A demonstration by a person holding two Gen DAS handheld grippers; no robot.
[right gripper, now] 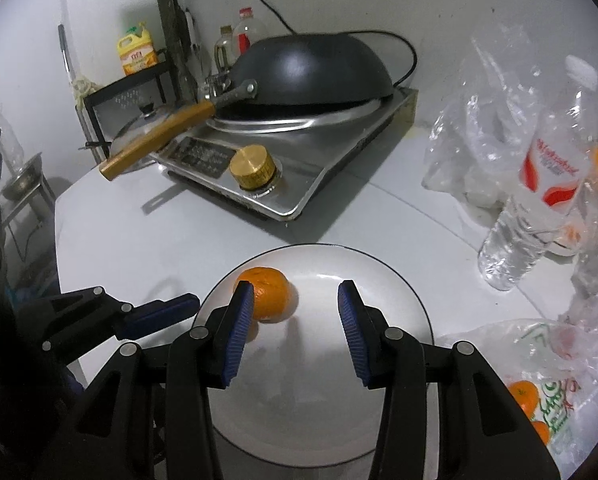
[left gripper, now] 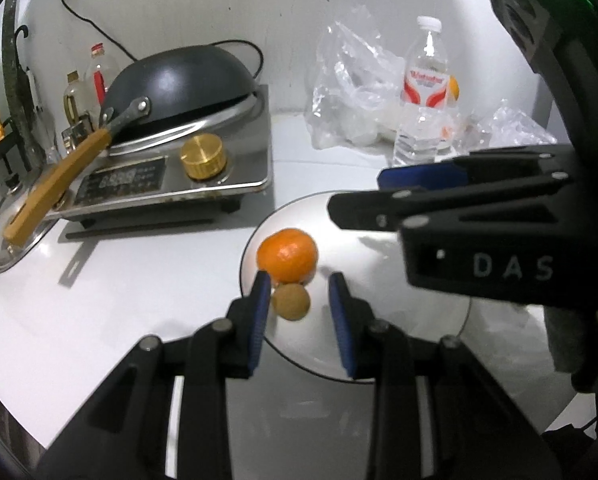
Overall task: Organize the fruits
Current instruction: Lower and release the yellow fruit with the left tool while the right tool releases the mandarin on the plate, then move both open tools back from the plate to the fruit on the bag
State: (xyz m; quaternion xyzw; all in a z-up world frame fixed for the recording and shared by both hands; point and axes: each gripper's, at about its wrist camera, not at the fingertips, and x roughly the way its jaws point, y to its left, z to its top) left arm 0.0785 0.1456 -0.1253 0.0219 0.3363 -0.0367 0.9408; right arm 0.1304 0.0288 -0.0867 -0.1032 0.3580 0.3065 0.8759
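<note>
A white plate with a dark rim lies on the white table. On it sit an orange mandarin and, touching its near side, a small brown round fruit. My left gripper is open and empty just above the plate, the brown fruit by its left pad. In the right wrist view my right gripper is open and empty over the plate, the mandarin beside its left pad. The right gripper shows at the right of the left wrist view; the left gripper enters that view from the left.
An induction cooker with an upturned black wok stands at the back. A water bottle and clear plastic bags sit at the right. A bag with more mandarins lies at the near right. The table edge is at left.
</note>
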